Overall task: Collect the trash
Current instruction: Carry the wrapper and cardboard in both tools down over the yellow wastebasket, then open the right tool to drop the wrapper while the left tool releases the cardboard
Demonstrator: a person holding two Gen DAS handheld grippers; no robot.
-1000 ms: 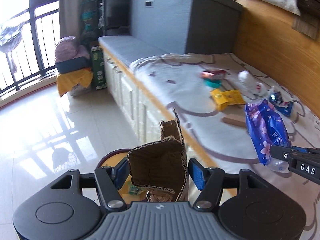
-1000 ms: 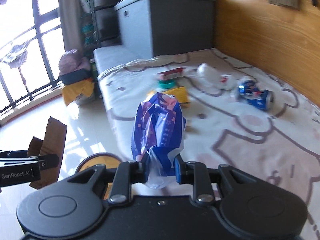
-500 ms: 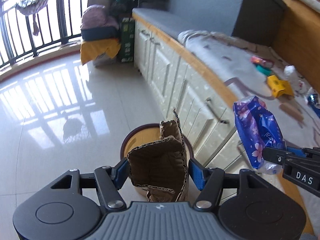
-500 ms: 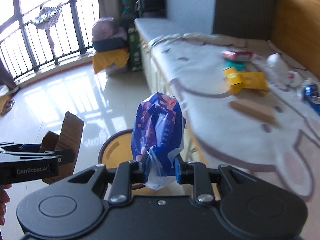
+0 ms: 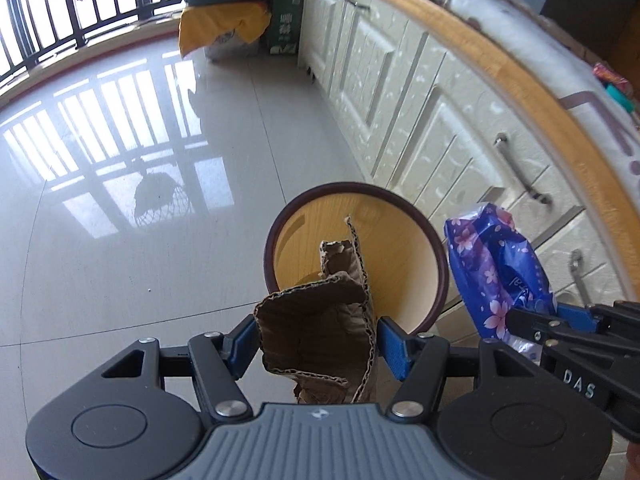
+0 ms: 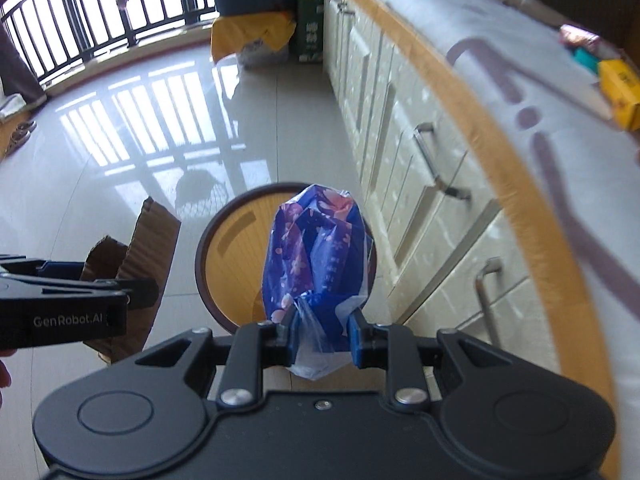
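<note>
Now, left gripper [image 5: 318, 344]: its two blue pads squeeze a torn piece of brown cardboard [image 5: 320, 328] from both sides. The cardboard stands up between them.
Right gripper [image 6: 322, 336]: it is pinched tight on the bottom of a blue plastic wrapper [image 6: 318, 256] with pink flowers. The puffy part of the wrapper sticks up past the fingers.
Bin [image 5: 434, 248]: a round bin with a dark rim and a yellow inside. It sits on the shiny floor [image 5: 120, 200], right beside the cream cupboards [image 5: 420, 112].
Where the trash is: in the left view the cardboard hangs over the bin's open top. In the right view the wrapper hangs over the bin too. Neither one is inside yet.
Side by side: the two grippers are near each other, the wrapper on the right of the cardboard.
More trash: a yellow box [image 6: 620, 88] and a pink packet [image 6: 578, 38] lie up on the white cloth [image 6: 500, 40] over the cupboards.
</note>
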